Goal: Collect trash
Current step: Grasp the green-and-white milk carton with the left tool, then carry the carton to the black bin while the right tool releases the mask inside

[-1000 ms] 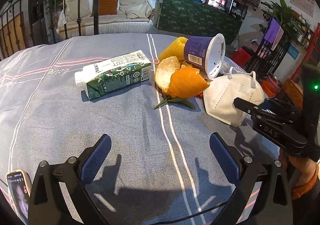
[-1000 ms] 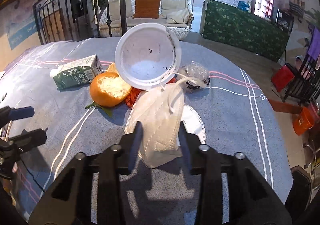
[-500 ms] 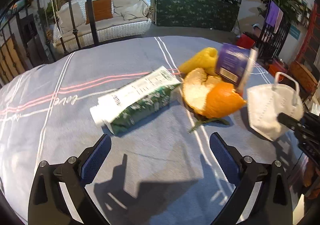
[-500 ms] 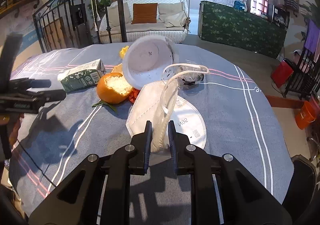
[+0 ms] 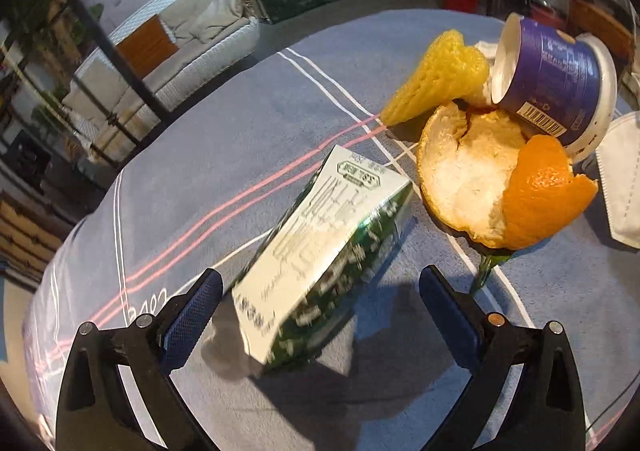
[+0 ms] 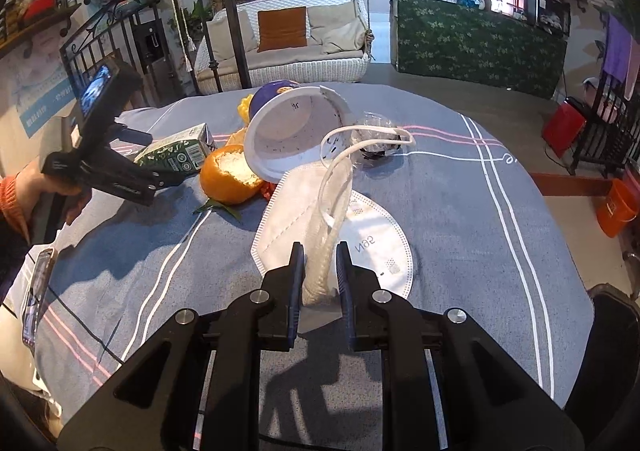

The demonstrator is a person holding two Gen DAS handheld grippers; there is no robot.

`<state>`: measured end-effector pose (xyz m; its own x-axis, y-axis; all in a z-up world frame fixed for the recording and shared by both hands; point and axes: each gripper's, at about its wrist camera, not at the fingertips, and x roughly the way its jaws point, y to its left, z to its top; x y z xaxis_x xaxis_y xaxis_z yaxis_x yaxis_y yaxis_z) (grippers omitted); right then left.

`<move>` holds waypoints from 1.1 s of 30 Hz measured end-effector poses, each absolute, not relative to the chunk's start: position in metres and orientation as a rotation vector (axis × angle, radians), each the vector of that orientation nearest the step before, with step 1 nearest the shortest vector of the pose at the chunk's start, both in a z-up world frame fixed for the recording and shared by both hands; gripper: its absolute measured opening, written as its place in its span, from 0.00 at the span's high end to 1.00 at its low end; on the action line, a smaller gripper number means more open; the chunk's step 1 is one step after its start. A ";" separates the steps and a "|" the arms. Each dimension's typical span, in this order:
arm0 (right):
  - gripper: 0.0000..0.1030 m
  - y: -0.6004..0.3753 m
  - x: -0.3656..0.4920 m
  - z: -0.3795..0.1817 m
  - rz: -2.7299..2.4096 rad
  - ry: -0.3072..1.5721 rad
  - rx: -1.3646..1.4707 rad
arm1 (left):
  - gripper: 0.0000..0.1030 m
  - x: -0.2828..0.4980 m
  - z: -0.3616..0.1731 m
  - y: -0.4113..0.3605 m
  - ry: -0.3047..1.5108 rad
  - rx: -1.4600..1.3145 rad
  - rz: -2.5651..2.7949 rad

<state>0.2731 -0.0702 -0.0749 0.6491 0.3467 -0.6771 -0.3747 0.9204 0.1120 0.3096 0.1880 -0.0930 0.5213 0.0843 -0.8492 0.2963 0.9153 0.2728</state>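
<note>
Closer now to the carton (image 5: 324, 259) than a second ago, left gripper (image 5: 320, 307) spread wide either side of it, not yet touching; right gripper (image 6: 319, 271) pinched on a fold of the mask (image 6: 332, 231), tighter than before; nothing collected yet; peel (image 5: 500, 179), cup (image 5: 556, 79), yellow net (image 5: 440, 79) untouched on the table (image 5: 200, 155); no bin visible.
</note>
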 end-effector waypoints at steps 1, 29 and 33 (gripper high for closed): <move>0.83 -0.071 0.274 -0.075 0.410 0.763 -0.033 | 0.06 0.314 -0.096 0.188 1.037 0.421 -0.144; 0.83 -0.087 0.243 -0.063 0.399 0.721 0.026 | 0.51 0.263 -0.084 0.216 0.978 0.075 -0.132; 0.83 -0.095 0.232 -0.060 0.400 0.715 0.039 | 0.51 0.231 -0.074 0.209 0.925 0.056 -0.137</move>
<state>0.2322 -0.0948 -0.0600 0.6826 0.3698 -0.6303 -0.3432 0.9237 0.1702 0.2313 0.2087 -0.0743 0.5935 -0.0939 -0.7993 0.1422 0.9898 -0.0107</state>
